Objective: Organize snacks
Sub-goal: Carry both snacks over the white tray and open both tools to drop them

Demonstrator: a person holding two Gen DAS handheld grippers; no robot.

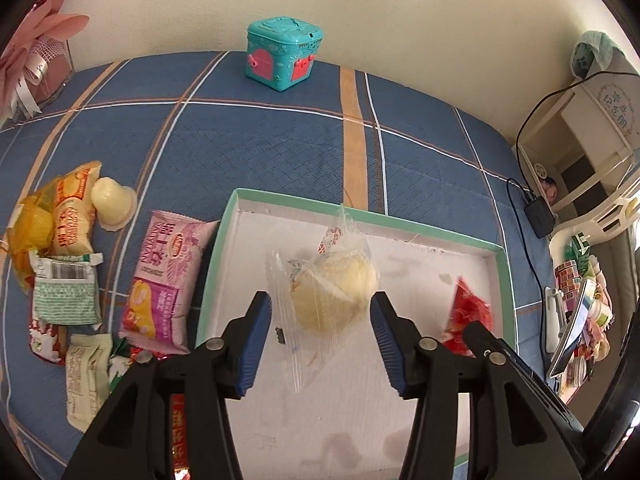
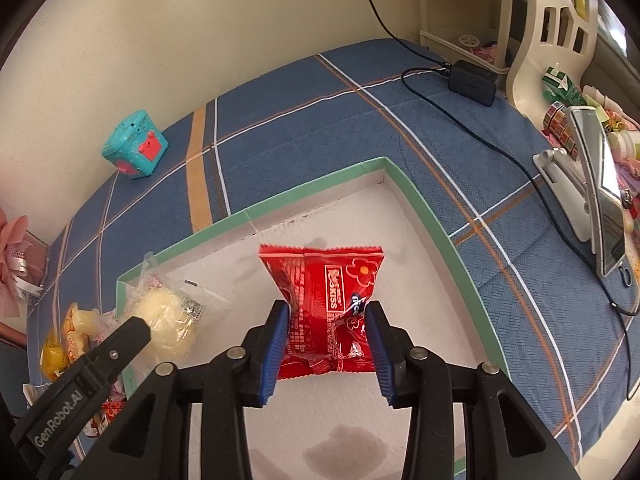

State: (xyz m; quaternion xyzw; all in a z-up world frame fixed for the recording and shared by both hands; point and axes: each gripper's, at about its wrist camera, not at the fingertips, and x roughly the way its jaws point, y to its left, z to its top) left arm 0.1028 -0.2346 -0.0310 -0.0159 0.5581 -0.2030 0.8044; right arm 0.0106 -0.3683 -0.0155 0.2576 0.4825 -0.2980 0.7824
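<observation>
Tray (image 1: 502, 276): white inside, mint-green rim. Tabletop cloth (image 1: 260, 140): blue, plaid lines in white, orange and tan. Snack packet (image 2: 328, 304): red, white lettering, flower print. Wrapped bun (image 1: 334, 296): pale yellow, clear film. Toy box (image 1: 284, 54): teal, coral-pink doors. Wafer pack (image 1: 166, 276): pink.

The left wrist camera sat low and close over the green-rimmed tray (image 1: 362, 216), looking forward and down between the left gripper (image 1: 321, 312) fingers toward the far wall, with the loose snack pile (image 1: 72, 264) to its left. The right wrist camera looked from the near side of the same tray (image 2: 312, 188), equally close, angled down and slightly leftward over its far right corner between the right gripper (image 2: 326, 320) fingers. Both views shared the tray floor, the clear-wrapped pale bun (image 1: 334, 292) (image 2: 168, 324), the red packet (image 1: 470, 312) (image 2: 324, 304), the teal box (image 1: 285, 54) (image 2: 134, 146) by the wall and the blue plaid cloth (image 1: 260, 144) (image 2: 400, 120).
</observation>
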